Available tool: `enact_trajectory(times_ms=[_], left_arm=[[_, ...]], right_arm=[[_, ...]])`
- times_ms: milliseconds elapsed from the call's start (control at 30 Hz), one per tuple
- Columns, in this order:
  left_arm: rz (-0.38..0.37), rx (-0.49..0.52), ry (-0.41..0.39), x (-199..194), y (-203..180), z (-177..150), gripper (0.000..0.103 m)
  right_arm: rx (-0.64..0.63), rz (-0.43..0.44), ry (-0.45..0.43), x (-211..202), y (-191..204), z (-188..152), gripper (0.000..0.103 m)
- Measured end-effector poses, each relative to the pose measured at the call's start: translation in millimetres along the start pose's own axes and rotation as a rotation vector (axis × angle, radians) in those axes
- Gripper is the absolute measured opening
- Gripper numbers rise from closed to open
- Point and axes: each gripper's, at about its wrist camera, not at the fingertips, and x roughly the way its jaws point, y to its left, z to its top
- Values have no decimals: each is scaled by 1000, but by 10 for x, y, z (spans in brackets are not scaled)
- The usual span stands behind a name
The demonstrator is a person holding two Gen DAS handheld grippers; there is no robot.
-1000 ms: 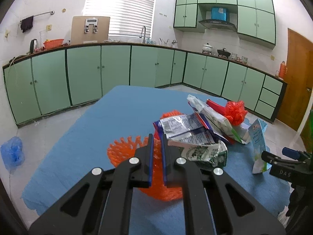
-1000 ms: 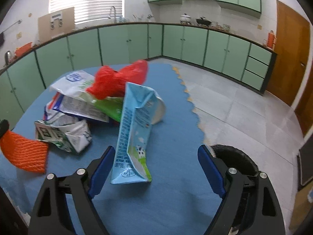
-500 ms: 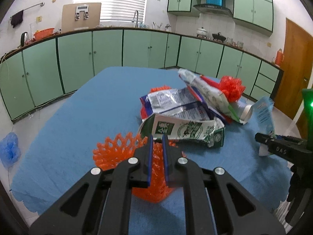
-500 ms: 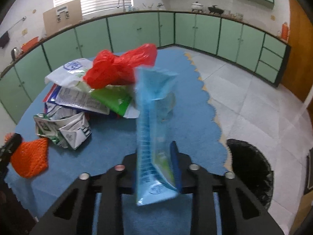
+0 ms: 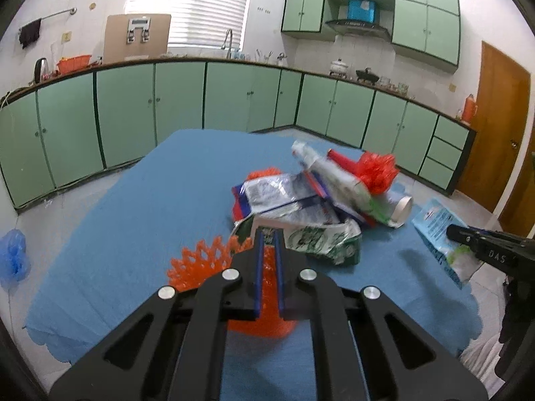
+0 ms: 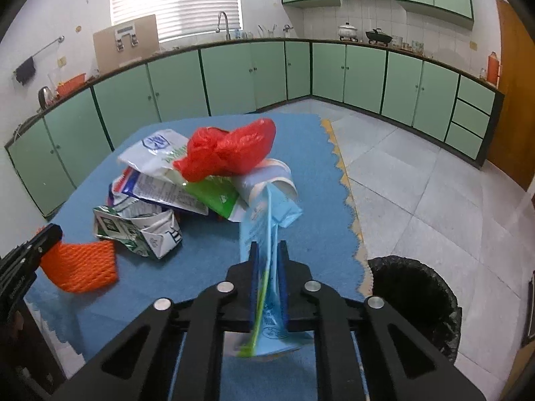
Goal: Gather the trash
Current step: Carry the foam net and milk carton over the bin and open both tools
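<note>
My left gripper (image 5: pixel 267 235) is shut on an orange foam net (image 5: pixel 200 264), its jaws still closing on it, just above the blue tablecloth (image 5: pixel 140 207). From the right wrist view, the orange net (image 6: pixel 80 264) hangs from the left gripper (image 6: pixel 46 237) at the left edge. My right gripper (image 6: pixel 267 247) pinches a squashed light-blue carton (image 6: pixel 264 214), jaws still closing, and holds it off the cloth. The left wrist view shows that blue carton (image 5: pixel 438 224) in the right gripper (image 5: pixel 456 230). A trash pile remains: a red plastic bag (image 6: pixel 227 153) and a crumpled green-white carton (image 6: pixel 140 227).
A bin with a black liner (image 6: pixel 411 297) stands on the tiled floor beside the table's right edge. Green cabinets (image 5: pixel 234 97) run along the walls. A blue bag (image 5: pixel 13 257) lies on the floor at the left. A wooden door (image 5: pixel 495 133) is at the right.
The right gripper went from wide open around the standing blue carton to shut on it, squashing it flat and lifting it. The left gripper kept its hold on the orange net.
</note>
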Motion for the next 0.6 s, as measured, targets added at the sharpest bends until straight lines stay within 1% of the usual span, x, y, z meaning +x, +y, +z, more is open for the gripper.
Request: enact_trajectory(times_ms=[167, 300, 600], left_arm=[[-44, 9, -38, -144, -147, 93, 5], [-93, 35, -65, -210, -319, 155, 5], [-228, 102, -106, -212, -864, 337, 5]], right_arm=[[2, -4, -17, -136, -71, -14, 10], [17, -15, -38, -228, -167, 31, 10], [73, -66, -84, -451, -527, 50, 10]])
